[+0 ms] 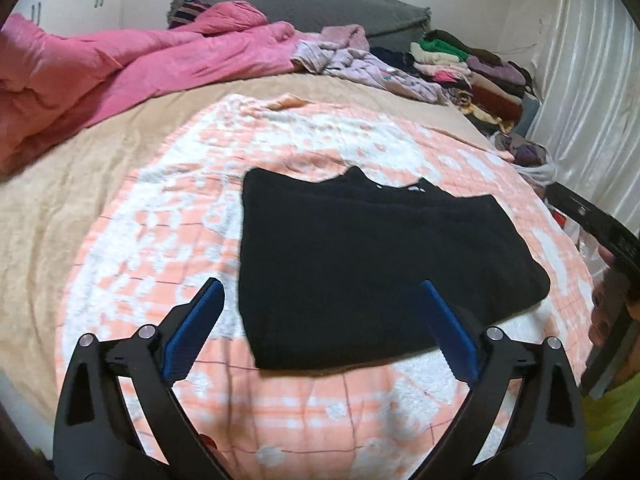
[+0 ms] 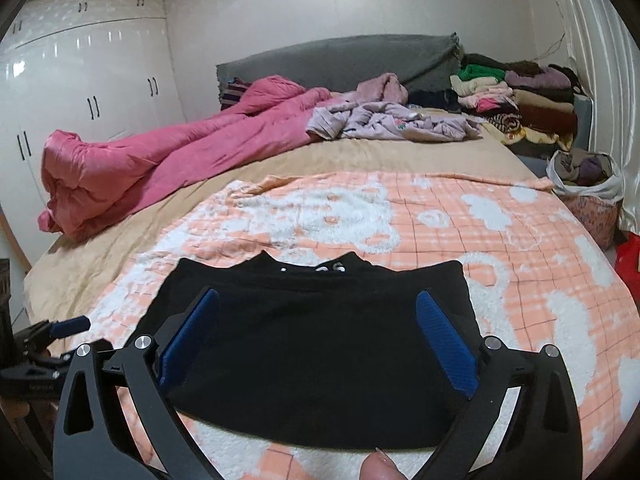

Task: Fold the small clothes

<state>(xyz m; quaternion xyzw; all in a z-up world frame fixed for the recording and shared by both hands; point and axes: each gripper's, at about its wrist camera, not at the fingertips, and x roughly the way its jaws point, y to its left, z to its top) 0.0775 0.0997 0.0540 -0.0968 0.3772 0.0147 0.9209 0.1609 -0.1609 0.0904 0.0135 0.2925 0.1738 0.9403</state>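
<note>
A black garment [image 1: 372, 264] lies folded flat on the peach and white blanket [image 1: 280, 152], its collar at the far edge. My left gripper [image 1: 320, 286] hovers above its near left corner, jaws wide open and holding nothing. In the right wrist view the same black garment [image 2: 316, 344] fills the space under my right gripper [image 2: 318, 296], which also stands wide open, clear of the cloth. The left gripper's blue pad [image 2: 70, 326] shows at that view's left edge. The right gripper's black body [image 1: 612, 264] appears at the right edge of the left wrist view.
A pink duvet [image 2: 160, 160] lies bunched along the bed's left side. Loose lilac clothes [image 2: 392, 120] and stacks of folded clothes [image 2: 520, 96] sit at the headboard end. A bag of clothes [image 2: 584, 176] stands off the bed's right edge. White wardrobes [image 2: 80, 80] line the left wall.
</note>
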